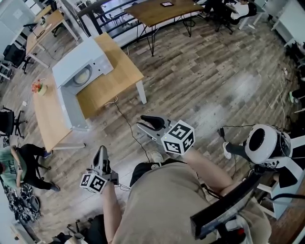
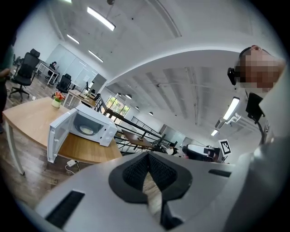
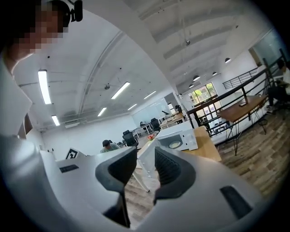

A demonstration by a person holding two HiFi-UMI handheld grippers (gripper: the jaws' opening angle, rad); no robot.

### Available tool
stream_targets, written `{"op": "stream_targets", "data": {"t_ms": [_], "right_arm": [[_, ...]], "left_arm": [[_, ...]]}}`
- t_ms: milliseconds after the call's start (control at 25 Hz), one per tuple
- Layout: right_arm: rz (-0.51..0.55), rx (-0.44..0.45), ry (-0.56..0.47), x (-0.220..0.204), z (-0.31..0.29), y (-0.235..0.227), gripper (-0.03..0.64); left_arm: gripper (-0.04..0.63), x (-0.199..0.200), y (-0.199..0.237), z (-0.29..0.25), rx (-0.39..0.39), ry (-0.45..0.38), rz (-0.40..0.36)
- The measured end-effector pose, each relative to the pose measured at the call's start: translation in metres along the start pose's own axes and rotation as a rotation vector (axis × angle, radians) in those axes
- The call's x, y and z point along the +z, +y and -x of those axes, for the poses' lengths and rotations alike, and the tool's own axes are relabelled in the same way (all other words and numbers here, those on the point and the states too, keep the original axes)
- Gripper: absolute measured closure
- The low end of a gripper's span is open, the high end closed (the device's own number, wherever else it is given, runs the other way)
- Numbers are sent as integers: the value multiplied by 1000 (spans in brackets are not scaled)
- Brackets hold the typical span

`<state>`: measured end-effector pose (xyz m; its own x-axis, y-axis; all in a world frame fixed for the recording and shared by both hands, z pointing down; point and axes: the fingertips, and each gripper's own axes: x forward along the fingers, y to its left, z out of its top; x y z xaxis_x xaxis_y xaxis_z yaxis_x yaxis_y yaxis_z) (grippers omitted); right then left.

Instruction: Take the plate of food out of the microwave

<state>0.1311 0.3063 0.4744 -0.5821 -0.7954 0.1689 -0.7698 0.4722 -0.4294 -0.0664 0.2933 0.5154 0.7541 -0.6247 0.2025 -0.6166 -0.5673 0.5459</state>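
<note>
A white microwave (image 1: 82, 61) stands on a wooden table (image 1: 114, 78) at the upper left, several steps away from me. Its door (image 1: 70, 110) hangs wide open. Inside rests a pale plate of food (image 1: 82, 76), which also shows in the left gripper view as a plate (image 2: 87, 131) and in the right gripper view as a plate (image 3: 174, 144). My left gripper (image 1: 101, 150) is low at my side, its pads together and empty (image 2: 147, 157). My right gripper (image 1: 141, 122) is held out in front toward the microwave (image 3: 179, 136); a gap shows between its jaws, with nothing in it (image 3: 146, 156).
A small flower pot (image 1: 38, 87) sits on the table left of the microwave. A power cable (image 1: 125, 121) trails across the wood floor. A person (image 1: 21, 162) crouches at the left. A white round-headed machine (image 1: 264, 143) stands at my right, and another table (image 1: 157, 10) is further back.
</note>
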Motion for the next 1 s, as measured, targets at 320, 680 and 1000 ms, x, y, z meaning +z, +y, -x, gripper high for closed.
{"op": "stream_targets", "data": {"t_ms": [320,680,1000], "right_arm": [[-244,80,-163,11,13,-4,411],[-277,27,-123,-1,-13,-16,411],[-370,19,-148,14,-58,-12,413]], "left_arm": [[592,11,5,5,-5,-13,-30],[592,8,27,21,57,-56,-8],[592,23,68,23,47,-48,41]]}}
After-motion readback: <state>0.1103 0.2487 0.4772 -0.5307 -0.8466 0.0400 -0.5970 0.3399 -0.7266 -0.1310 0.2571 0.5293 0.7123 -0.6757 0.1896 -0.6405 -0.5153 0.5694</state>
